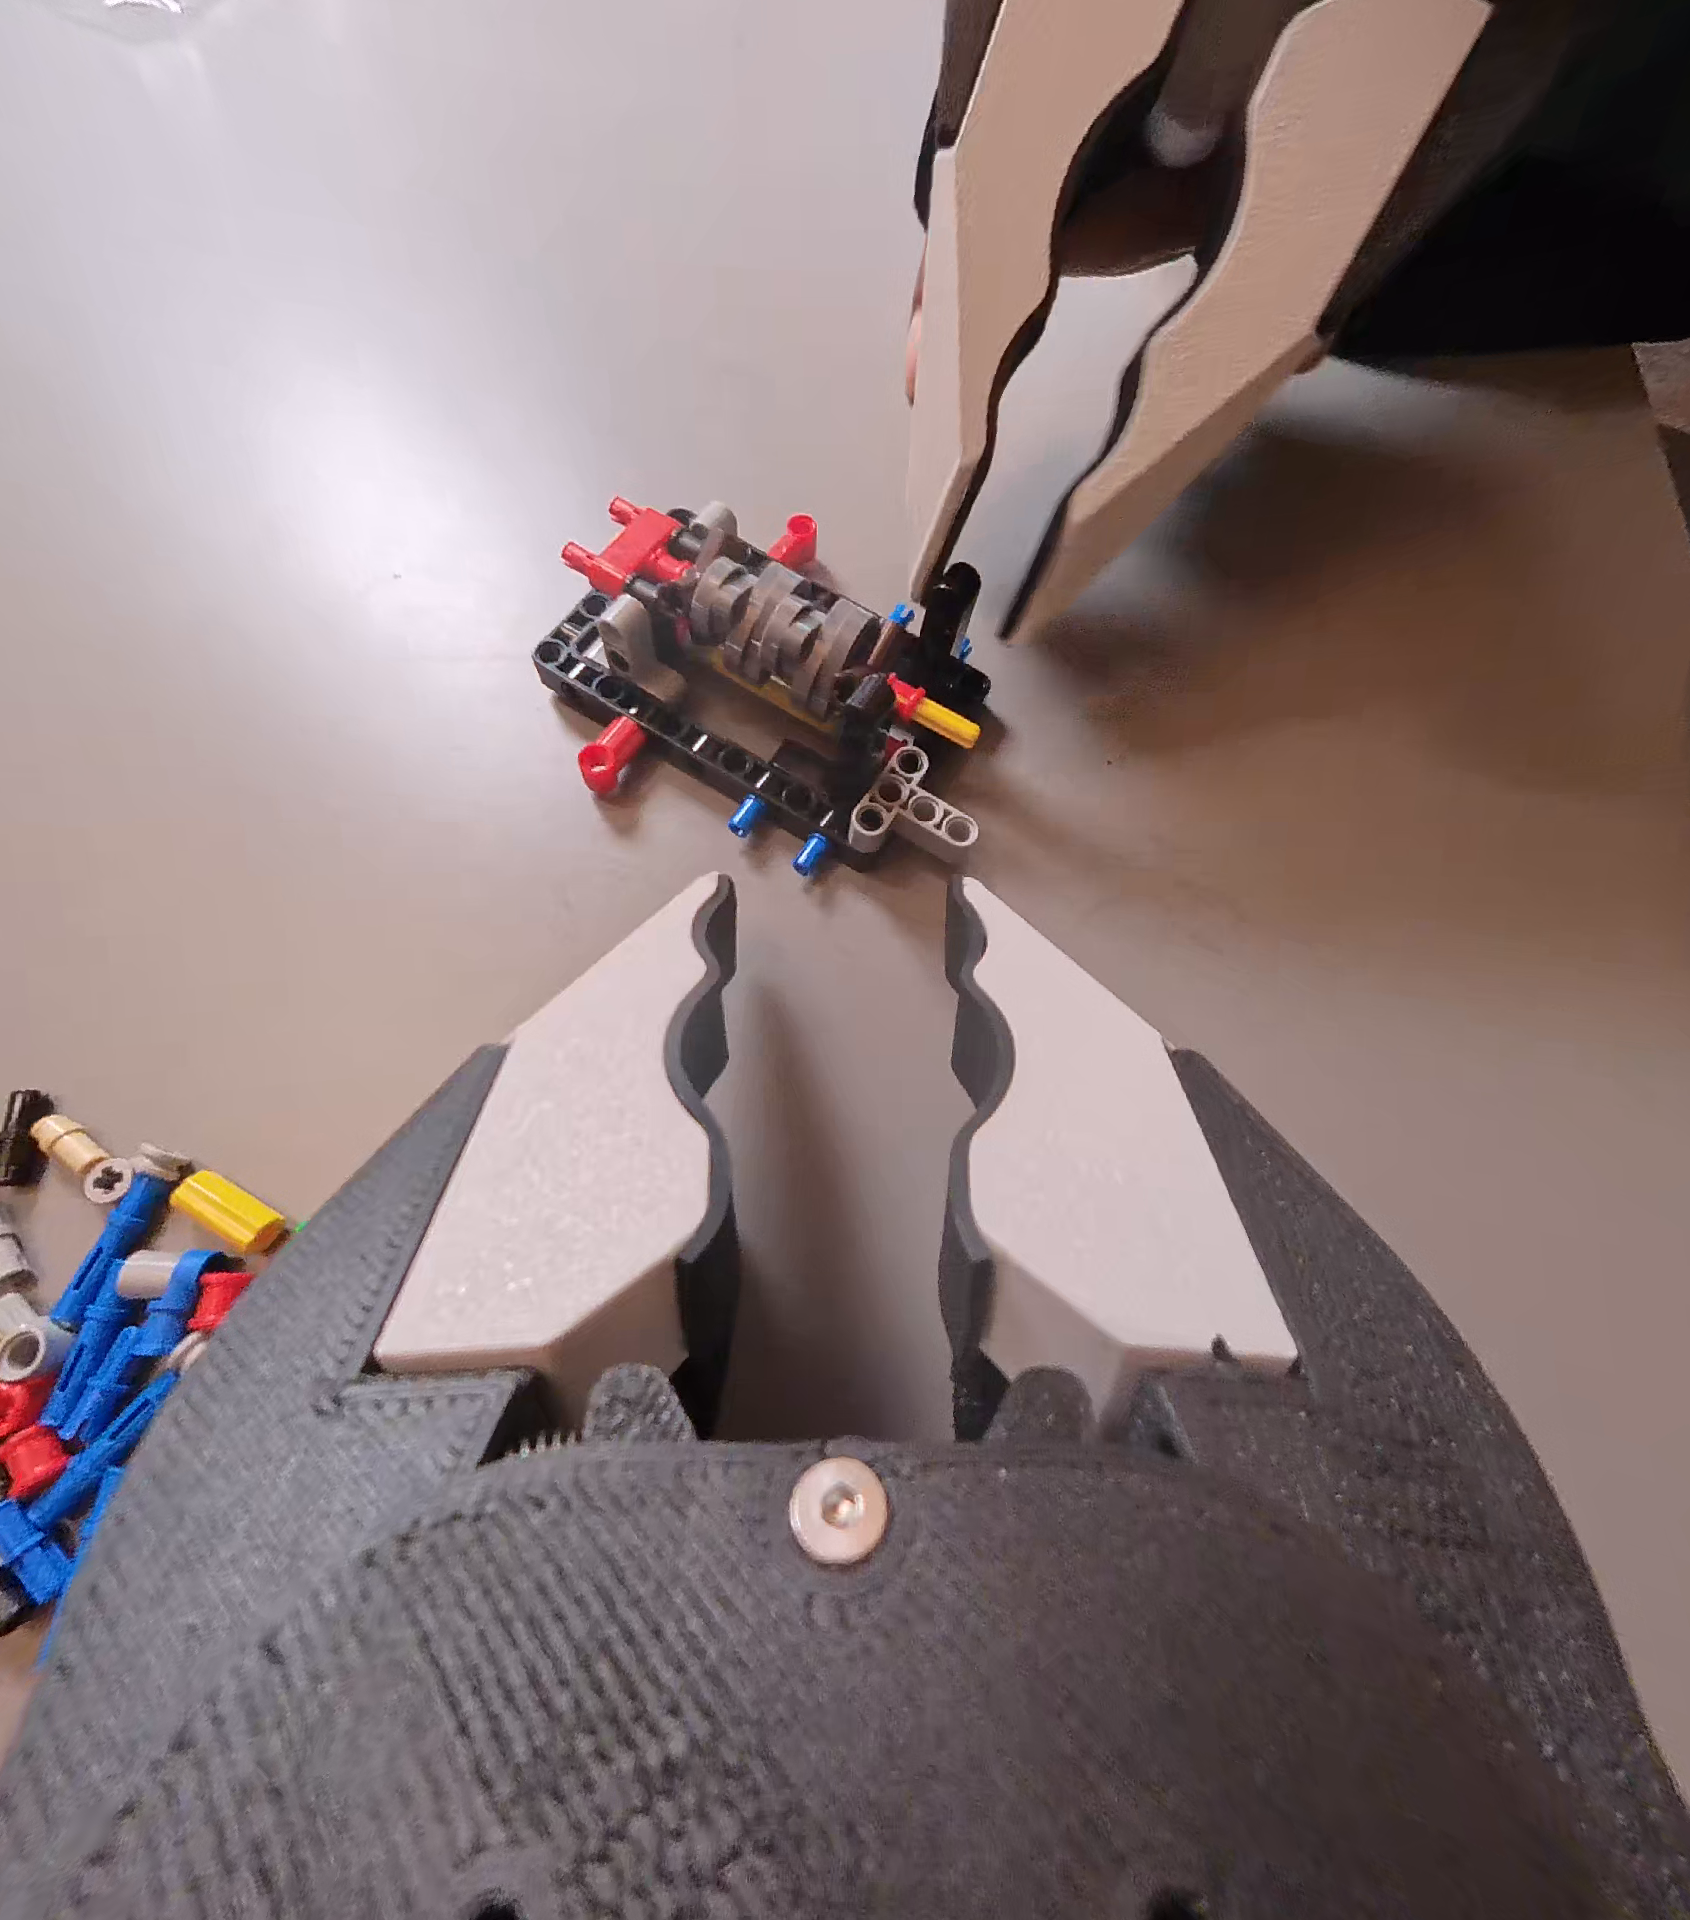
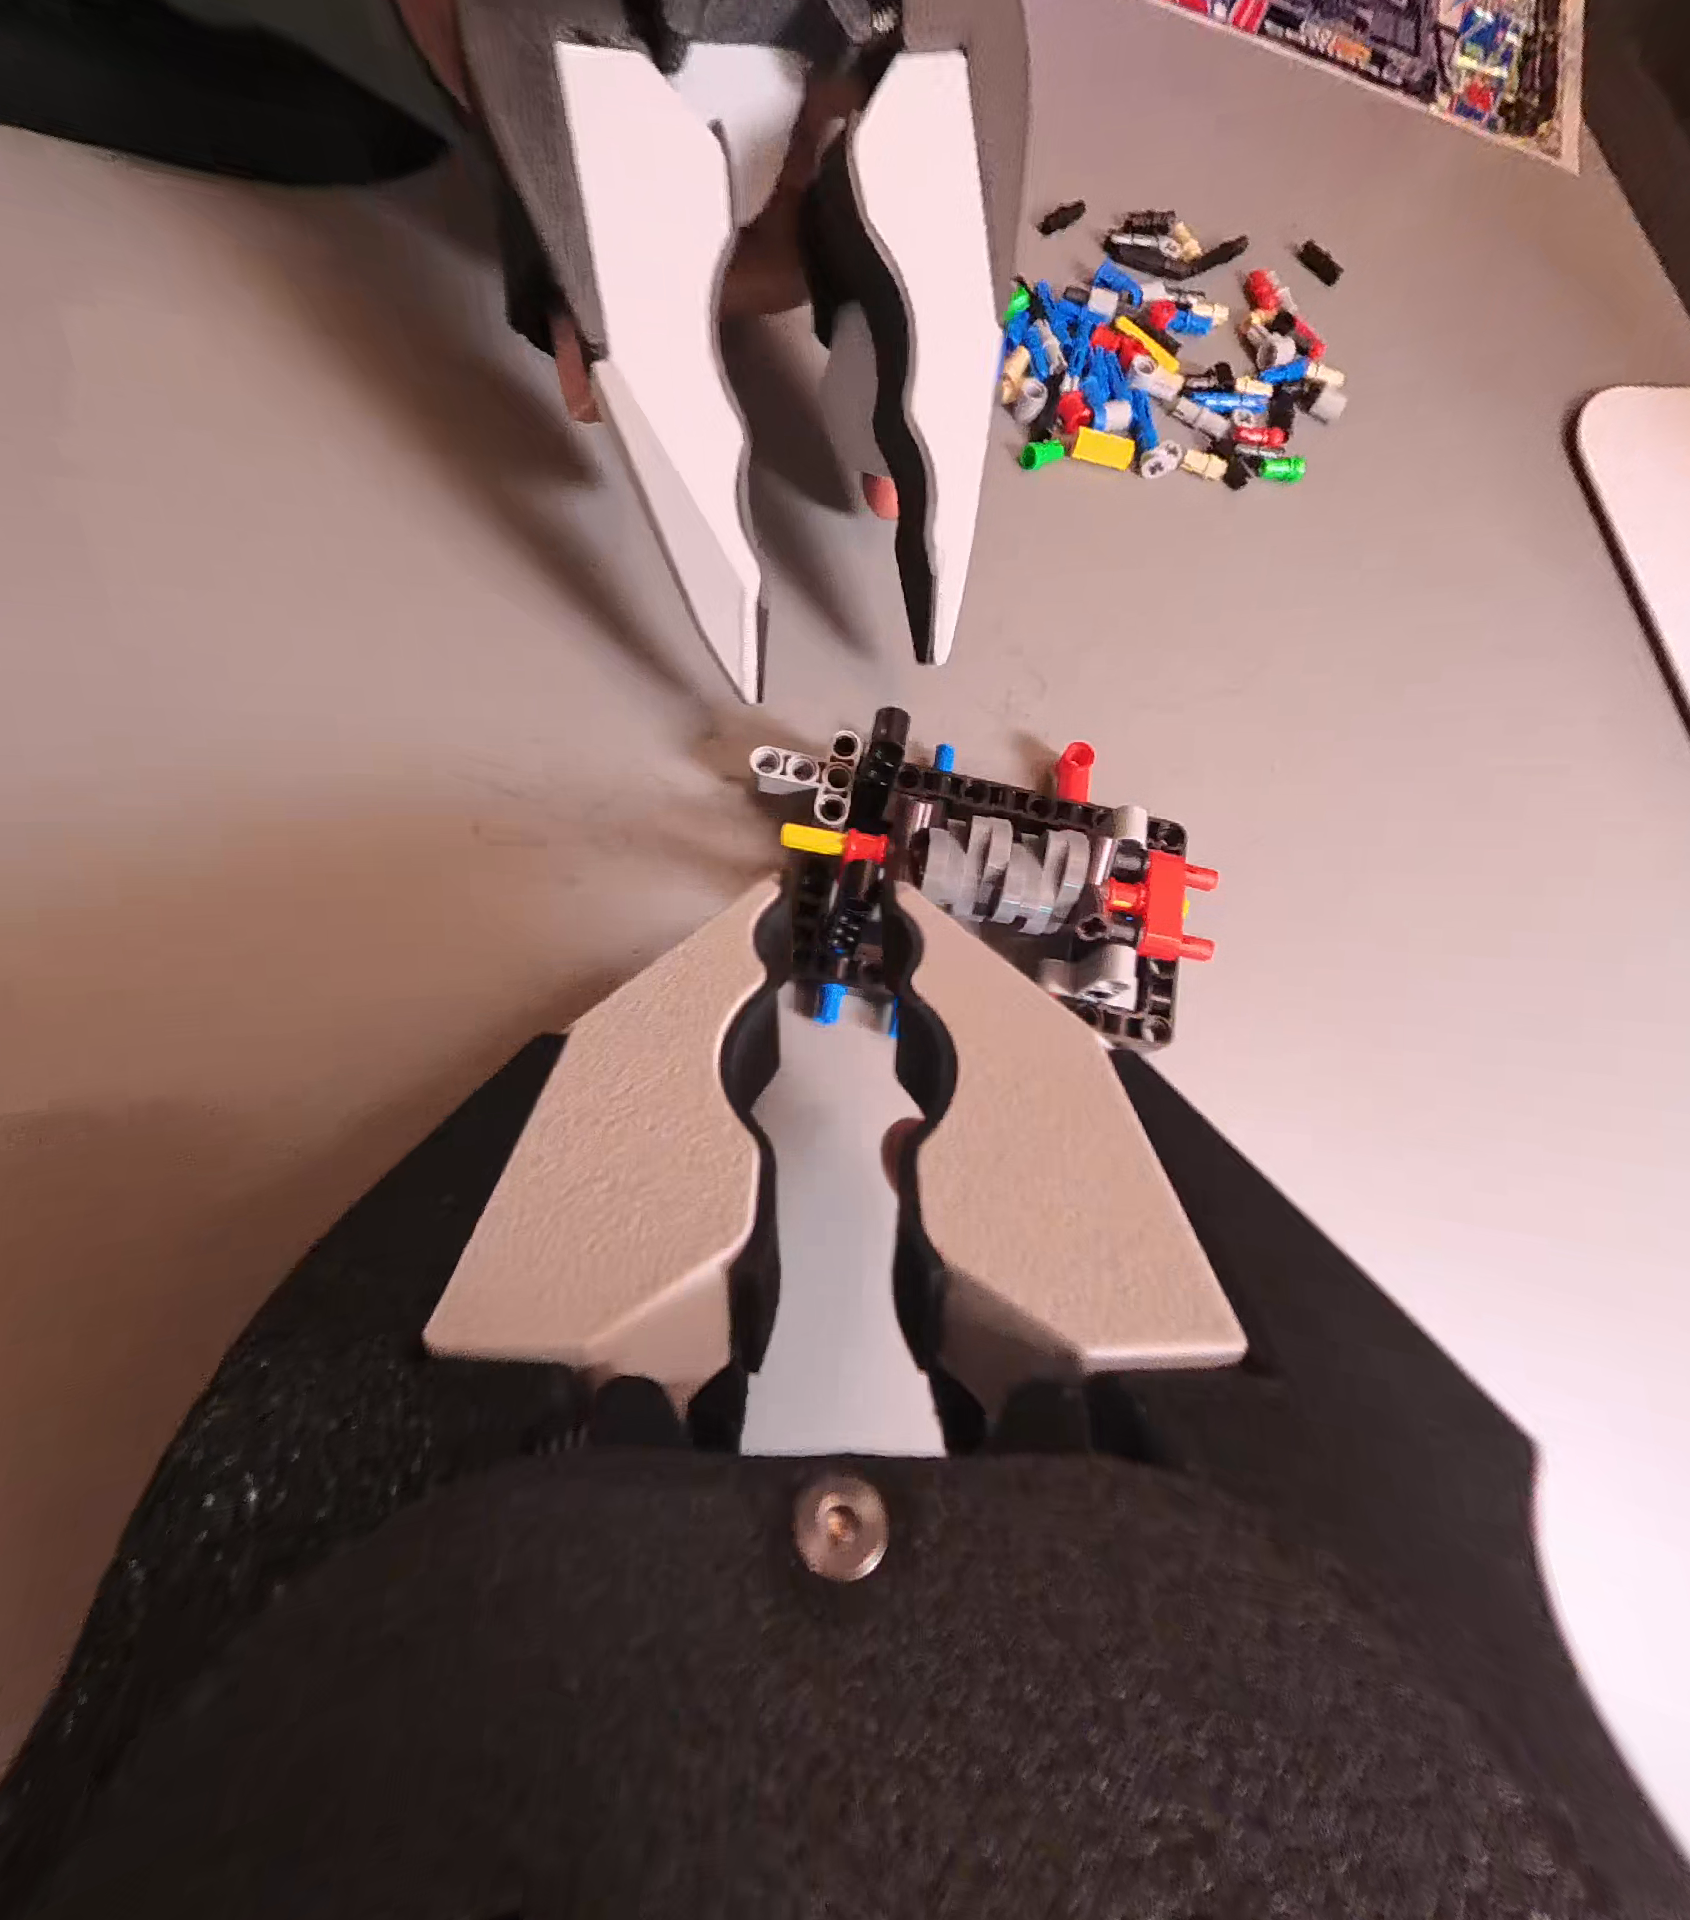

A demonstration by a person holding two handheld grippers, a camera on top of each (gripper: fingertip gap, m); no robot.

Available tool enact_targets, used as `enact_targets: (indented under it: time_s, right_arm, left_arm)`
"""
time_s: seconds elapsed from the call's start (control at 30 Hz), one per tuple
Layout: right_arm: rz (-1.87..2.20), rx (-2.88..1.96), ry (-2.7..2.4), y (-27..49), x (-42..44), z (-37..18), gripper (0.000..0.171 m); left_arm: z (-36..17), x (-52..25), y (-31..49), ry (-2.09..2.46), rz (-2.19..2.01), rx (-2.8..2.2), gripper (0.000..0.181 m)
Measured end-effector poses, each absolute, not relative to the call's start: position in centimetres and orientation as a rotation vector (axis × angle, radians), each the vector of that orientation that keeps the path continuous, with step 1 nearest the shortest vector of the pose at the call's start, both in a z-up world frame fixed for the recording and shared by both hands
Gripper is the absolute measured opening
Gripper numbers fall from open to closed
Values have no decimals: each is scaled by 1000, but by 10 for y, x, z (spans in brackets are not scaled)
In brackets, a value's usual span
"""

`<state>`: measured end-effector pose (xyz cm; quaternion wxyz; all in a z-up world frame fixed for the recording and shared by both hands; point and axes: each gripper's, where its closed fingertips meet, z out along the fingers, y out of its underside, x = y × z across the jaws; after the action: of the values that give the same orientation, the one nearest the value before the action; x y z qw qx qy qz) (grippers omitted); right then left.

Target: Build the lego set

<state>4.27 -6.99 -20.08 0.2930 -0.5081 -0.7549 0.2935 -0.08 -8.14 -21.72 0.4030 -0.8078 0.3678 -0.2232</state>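
Right wrist view shows your half-built lego model (image 2: 976, 883) on the table (image 2: 301, 831), right gripper (image 2: 836, 914) spread around its near end. Your left gripper (image 2: 841, 675), spread too, hangs just beyond. Many loose pieces (image 2: 1173, 364) wait far right, so lots remains.

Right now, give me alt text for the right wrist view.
The right gripper, jaws open, reaches over the near end of a partly built lego assembly on a grey table. The left gripper points down opposite, open; loose pieces lie beyond.
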Motion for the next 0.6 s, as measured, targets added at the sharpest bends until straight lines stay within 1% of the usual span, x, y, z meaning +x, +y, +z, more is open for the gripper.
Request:
enact_targets:
  time_s: [0.03, 0.2, 0.3, 0.4, 0.47, 0.53, 0.6]
  right_arm:
    - [778, -1363, -1999, -67, 41, -201, 6]
    - [842, -1291, -2082, -65, 57, -202, 6]
    - [793, -1365, -2084, -41, 75, -204, 7]
    - [635, -1474, -1982, -5, 89, -205, 18]
    - [585, -1564, -1865, 10, 94, -195, 26]
    - [670, -1663, -1782, -2, 95, -184, 43]
    - [756, -1761, -1716, -23, 89, -179, 68]
  left_arm:
    - [-217, -1, -82, 932, -557, -2038, 39]
    - [-216, -2, -82, 922, -546, -2035, 37]
    - [-216, -3, -82, 914, -539, -2032, 37]
    - [-216, -4, -82, 905, -524, -2031, 37]
    - [-215, -6, -80, 886, -512, -2030, 37]
    - [-212, -8, -78, 853, -506, -2022, 38]
    - [-206, -10, -75, 814, -509, -2001, 41]
